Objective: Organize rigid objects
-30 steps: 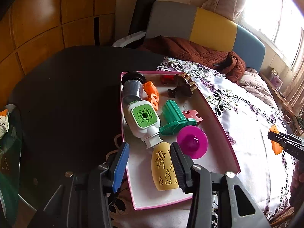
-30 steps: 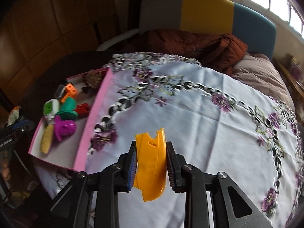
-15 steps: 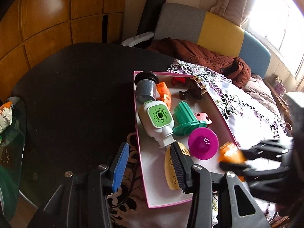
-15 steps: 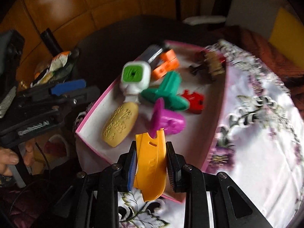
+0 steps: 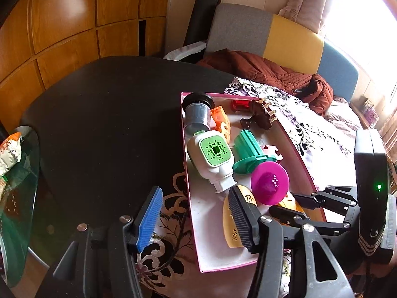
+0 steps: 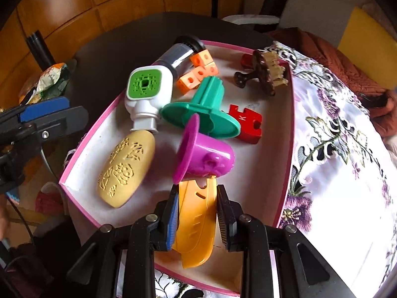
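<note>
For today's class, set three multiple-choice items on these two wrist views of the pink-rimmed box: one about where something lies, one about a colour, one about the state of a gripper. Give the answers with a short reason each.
1. Where does the yellow embossed oval piece lie?
A. In the pink-rimmed box, near its front corner
B. On the embroidered cloth outside the box
C. On the dark table

2. What colour is the puzzle-shaped block marked K?
A. Blue
B. Red
C. White

3. What is the right gripper doing?
A. Standing open and empty
B. Shut on the purple funnel-shaped cup
C. Shut on the orange plastic piece

Answers:
1 A: the oval rests on the box's white floor beside the white bottle with a green grille.
2 B: the block beside the green flanged piece is red.
3 C: both pads press the orange piece's sides, above the box floor.
</note>
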`<state>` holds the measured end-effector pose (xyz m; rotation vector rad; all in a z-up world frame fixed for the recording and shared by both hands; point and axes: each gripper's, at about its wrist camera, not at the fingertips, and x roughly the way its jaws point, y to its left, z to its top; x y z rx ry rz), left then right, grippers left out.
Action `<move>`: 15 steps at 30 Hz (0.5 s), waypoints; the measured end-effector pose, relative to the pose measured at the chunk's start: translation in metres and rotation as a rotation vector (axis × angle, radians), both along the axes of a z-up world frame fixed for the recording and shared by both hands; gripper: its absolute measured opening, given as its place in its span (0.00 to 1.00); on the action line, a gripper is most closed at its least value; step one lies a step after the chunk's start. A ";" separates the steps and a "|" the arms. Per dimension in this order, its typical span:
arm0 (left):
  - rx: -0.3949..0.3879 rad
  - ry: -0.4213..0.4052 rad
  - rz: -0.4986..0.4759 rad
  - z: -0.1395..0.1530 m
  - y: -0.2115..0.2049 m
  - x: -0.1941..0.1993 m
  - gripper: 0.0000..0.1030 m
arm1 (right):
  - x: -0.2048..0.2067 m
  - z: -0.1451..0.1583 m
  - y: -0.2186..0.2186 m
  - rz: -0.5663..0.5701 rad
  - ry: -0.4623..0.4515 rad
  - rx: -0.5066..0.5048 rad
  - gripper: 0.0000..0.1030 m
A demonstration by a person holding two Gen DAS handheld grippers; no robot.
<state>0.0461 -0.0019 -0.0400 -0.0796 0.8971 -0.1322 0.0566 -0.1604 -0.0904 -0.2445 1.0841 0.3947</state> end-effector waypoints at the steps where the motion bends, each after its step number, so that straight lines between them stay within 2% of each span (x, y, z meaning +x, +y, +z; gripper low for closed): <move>1: 0.002 -0.005 0.001 0.001 0.000 -0.001 0.54 | -0.002 0.001 -0.001 -0.011 -0.007 0.006 0.28; 4: 0.014 -0.023 0.008 0.004 -0.003 -0.004 0.54 | -0.012 0.010 -0.004 -0.037 -0.041 0.035 0.33; 6: 0.022 -0.034 0.011 0.007 -0.005 -0.007 0.54 | -0.018 0.019 -0.009 -0.058 -0.073 0.073 0.50; 8: 0.028 -0.042 0.011 0.010 -0.006 -0.009 0.54 | -0.024 0.028 -0.014 -0.093 -0.103 0.113 0.56; 10: 0.058 -0.044 0.027 0.012 -0.009 -0.011 0.54 | -0.030 0.035 -0.020 -0.142 -0.138 0.137 0.58; 12: 0.059 -0.055 0.034 0.016 -0.010 -0.015 0.54 | -0.033 0.042 -0.024 -0.210 -0.175 0.156 0.69; 15: 0.079 -0.085 0.050 0.023 -0.011 -0.023 0.55 | -0.041 0.050 -0.030 -0.306 -0.230 0.162 0.74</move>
